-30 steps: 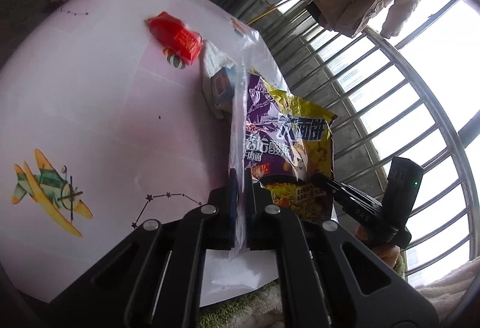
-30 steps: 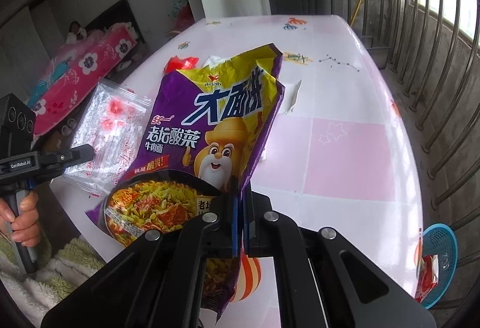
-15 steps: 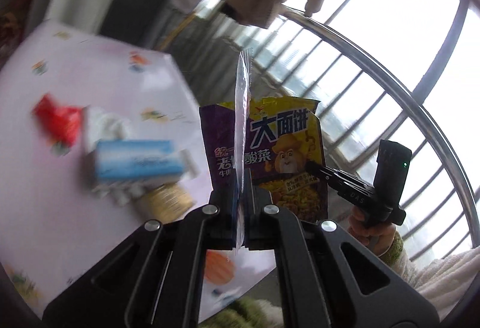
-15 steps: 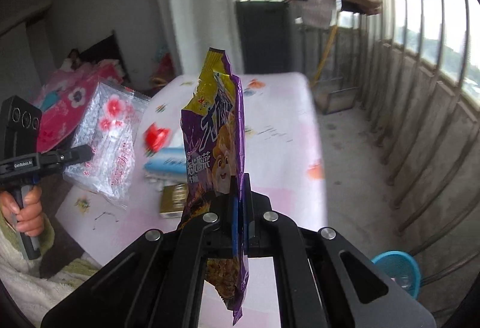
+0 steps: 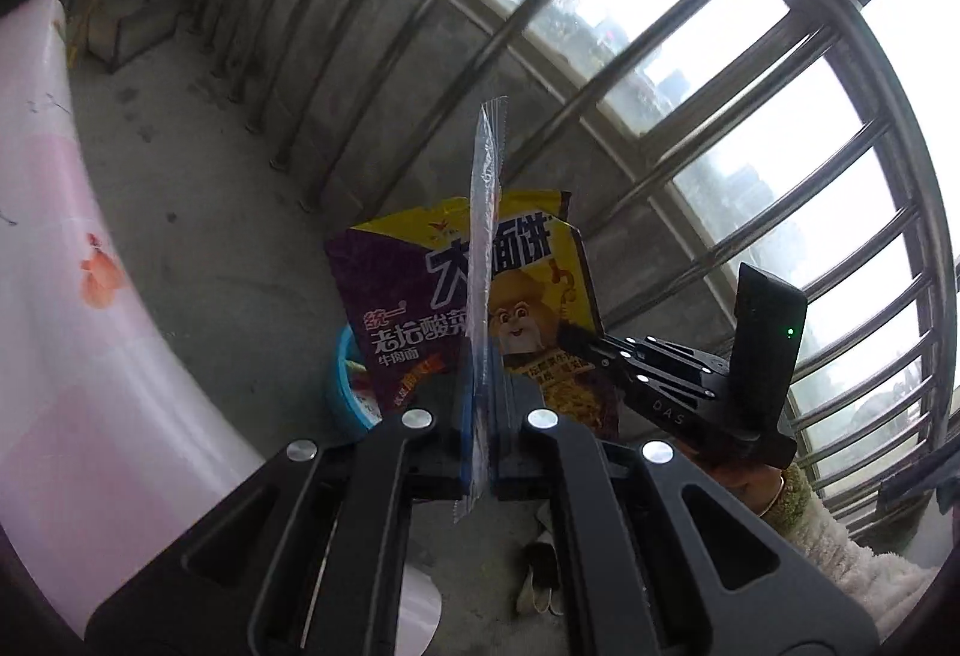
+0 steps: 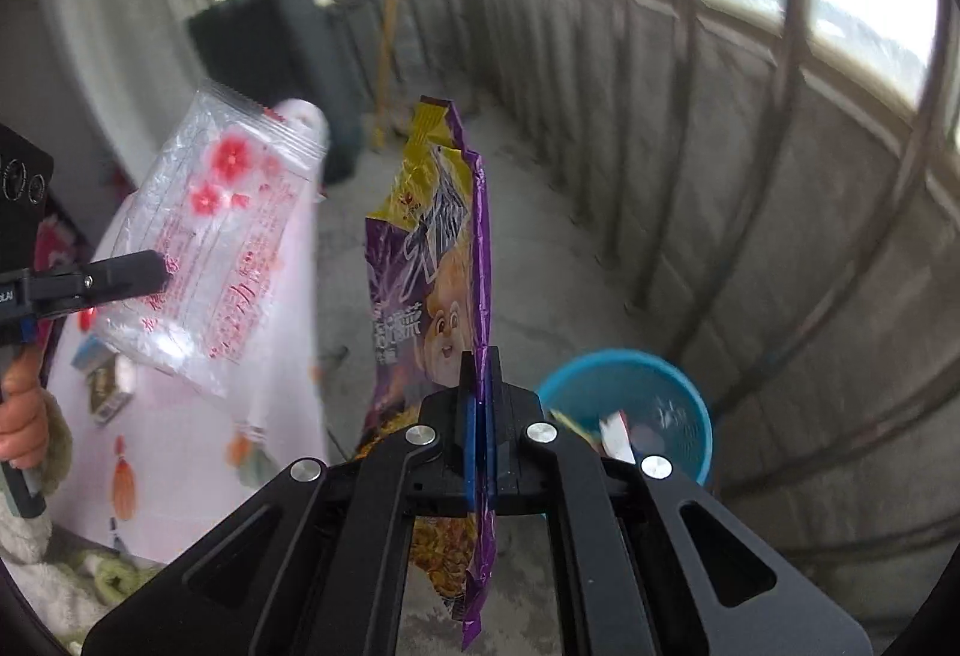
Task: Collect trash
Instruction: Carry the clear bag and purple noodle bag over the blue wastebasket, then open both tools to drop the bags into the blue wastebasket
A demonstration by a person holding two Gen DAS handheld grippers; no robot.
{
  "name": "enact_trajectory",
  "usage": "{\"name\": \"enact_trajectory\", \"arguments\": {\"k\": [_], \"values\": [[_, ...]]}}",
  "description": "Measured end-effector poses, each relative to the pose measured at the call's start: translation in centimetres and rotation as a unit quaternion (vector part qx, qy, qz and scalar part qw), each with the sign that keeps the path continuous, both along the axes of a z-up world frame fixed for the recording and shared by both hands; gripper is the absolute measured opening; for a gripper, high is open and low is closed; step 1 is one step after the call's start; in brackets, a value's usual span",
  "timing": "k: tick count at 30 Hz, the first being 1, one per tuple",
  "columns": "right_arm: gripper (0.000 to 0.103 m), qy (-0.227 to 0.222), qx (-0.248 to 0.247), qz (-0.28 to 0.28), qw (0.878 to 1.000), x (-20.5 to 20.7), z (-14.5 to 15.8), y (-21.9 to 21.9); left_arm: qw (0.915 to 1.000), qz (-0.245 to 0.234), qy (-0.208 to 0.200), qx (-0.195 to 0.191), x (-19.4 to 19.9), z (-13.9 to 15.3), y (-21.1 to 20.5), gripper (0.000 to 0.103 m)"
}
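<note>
Left wrist view: my left tool (image 5: 478, 437) pinches the clear wrapper (image 5: 485, 260) edge-on, off the worktop's (image 5: 72, 296) edge, above the floor; the blue bin (image 5: 347, 392) sits behind the noodle packet (image 5: 420, 308).

Right wrist view: my right tool (image 6: 478, 437) pinches that packet (image 6: 432, 260) just beside the bin (image 6: 690, 416). I'm carrying; next, get over the bin's mouth and release.

Glossy foil noodle packet (image 6: 432, 260); clear crinkly plastic bag (image 6: 210, 248); basket (image 6: 690, 404) probably plastic.

R gripper (image 6: 477, 416) clamps purple noodle bag (image 6: 432, 260) nr blue bin (image 6: 690, 398)
</note>
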State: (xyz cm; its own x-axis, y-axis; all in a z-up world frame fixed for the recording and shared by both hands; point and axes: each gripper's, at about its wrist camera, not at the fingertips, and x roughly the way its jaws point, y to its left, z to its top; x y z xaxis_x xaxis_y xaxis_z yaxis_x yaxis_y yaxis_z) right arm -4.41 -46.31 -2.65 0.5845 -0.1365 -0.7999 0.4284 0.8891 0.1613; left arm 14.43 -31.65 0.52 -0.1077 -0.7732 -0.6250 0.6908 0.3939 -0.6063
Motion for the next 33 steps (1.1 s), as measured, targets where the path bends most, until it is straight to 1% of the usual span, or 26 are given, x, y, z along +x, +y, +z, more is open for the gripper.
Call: {"name": "enact_trajectory", "arguments": {"k": [2, 3, 4, 5, 6, 7, 8, 9, 10, 11, 12, 13, 14, 15, 16, 17, 18, 19, 22, 24, 26, 27, 28, 29, 31, 33], "values": [[0.002, 0.017, 0.020, -0.026, 0.999, -0.8, -3.2, -2.3, 0.9991, -0.023, 0.013, 0.034, -0.2, -2.9, -4.3, 0.001], [0.002, 0.021, 0.027, -0.034, 0.999, -1.0, -4.2, -3.0, 0.9982, -0.031, 0.016, 0.049, -0.3, -4.0, -6.1, 0.001], [0.002, 0.025, 0.037, -0.043, 0.998, -1.2, -5.5, -3.8, 0.9963, -0.044, 0.020, 0.072, -0.5, -5.9, -8.5, 0.001], [0.002, 0.027, 0.047, -0.056, 0.997, -1.3, -7.0, -4.9, 0.9949, -0.050, 0.024, 0.084, -0.7, -6.9, -9.8, 0.001], [0.002, 0.030, 0.054, -0.068, 0.996, -1.3, -8.5, -6.0, 0.9935, -0.052, 0.029, 0.097, -0.8, -8.2, -11.2, 0.001], [0.002, 0.032, 0.062, -0.077, 0.995, -1.2, -9.6, -6.9, 0.9912, -0.049, 0.039, 0.117, -0.8, -10.2, -13.0, 0.001], [0.002, 0.036, 0.079, -0.090, 0.992, -0.4, -11.3, -8.1, 0.9898, -0.048, 0.047, 0.125, -0.8, -11.5, -14.2, 0.003], [0.003, 0.043, 0.092, -0.105, 0.989, 0.2, -13.0, -9.1, 0.9877, -0.052, 0.056, 0.136, -0.7, -13.1, -15.7, 0.010], [0.004, 0.049, 0.096, -0.117, 0.987, 0.3, -14.5, -9.9, 0.9858, -0.053, 0.059, 0.148, -0.8, -14.0, -16.9, 0.017], [0.005, 0.058, 0.108, -0.132, 0.984, 0.2, -16.6, -10.9, 0.9826, -0.048, 0.064, 0.168, -0.7, -15.7, -18.0, 0.030], [0.013, 0.075, 0.120, -0.148, 0.979, 0.0, -18.7, -12.0, 0.9791, -0.044, 0.075, 0.184, -0.6, -17.3, -18.9, 0.034], [0.027, 0.095, 0.125, -0.165, 0.974, -0.1, -20.3, -12.6, 0.9760, -0.036, 0.092, 0.194, -0.5, -18.7, -19.2, 0.035], [0.029, 0.111, 0.130, -0.184, 0.968, -0.4, -21.8, -13.2, 0.9735, -0.028, 0.104, 0.201, -0.2, -19.4, -19.6, 0.035], [0.029, 0.112, 0.133, -0.197, 0.965, -0.9, -22.7, -13.6, 0.9704, -0.018, 0.117, 0.211, 0.0, -20.3, -19.8, 0.035], [0.030, 0.110, 0.131, -0.203, 0.964, -1.4, -23.1, -13.9, 0.9699, -0.015, 0.121, 0.211, 0.1, -20.5, -19.7, 0.035], [0.033, 0.102, 0.132, -0.211, 0.963, -2.0, -23.2, -14.2, 0.9707, -0.016, 0.123, 0.206, 0.1, -20.4, -19.6, 0.035], [0.040, 0.095, 0.134, -0.217, 0.962, -2.5, -23.0, -14.5, 0.9716, -0.017, 0.119, 0.204, 0.3, -20.1, -19.8, 0.035], [0.042, 0.088, 0.133, -0.223, 0.962, -3.0, -22.7, -14.2, 0.9733, -0.017, 0.111, 0.200, 0.5, -19.5, -19.6, 0.035], [0.042, 0.066, 0.117, -0.229, 0.964, -3.8, -21.9, -14.7, 0.9785, -0.017, 0.099, 0.180, 0.6, -17.7, -18.6, 0.035], [0.042, 0.052, 0.090, -0.237, 0.966, -4.1, -20.3, -14.6, 0.9817, -0.011, 0.088, 0.169, 0.8, -16.3, -17.4, 0.035], [0.042, 0.029, 0.059, -0.238, 0.969, -4.0, -18.4, -13.9, 0.9863, -0.006, 0.071, 0.148, 1.1, -14.1, -17.0, 0.035], [0.042, 0.016, 0.043, -0.227, 0.973, -3.5, -17.5, -13.2, 0.9891, -0.004, 0.058, 0.136, 1.4, -12.8, -16.5, 0.035], [0.042, 0.013, 0.034, -0.213, 0.976, -2.9, -16.9, -12.8, 0.9908, -0.003, 0.049, 0.126, 1.6, -11.7, -15.8, 0.035], [0.042, 0.018, 0.025, -0.185, 0.982, -1.5, -16.7, -11.9, 0.9926, -0.004, 0.036, 0.116, 1.6, -10.1, -14.9, 0.035], [0.042, 0.047, 0.012, -0.124, 0.991, 1.4, -17.4, -9.9, 0.9947, -0.005, 0.013, 0.102, 1.7, -7.4, -12.7, 0.035], [0.041, 0.098, -0.002, -0.063, 0.993, 4.8, -19.8, -7.9, 0.9962, -0.007, -0.001, 0.086, 1.6, -4.7, -9.7, 0.037]]}}
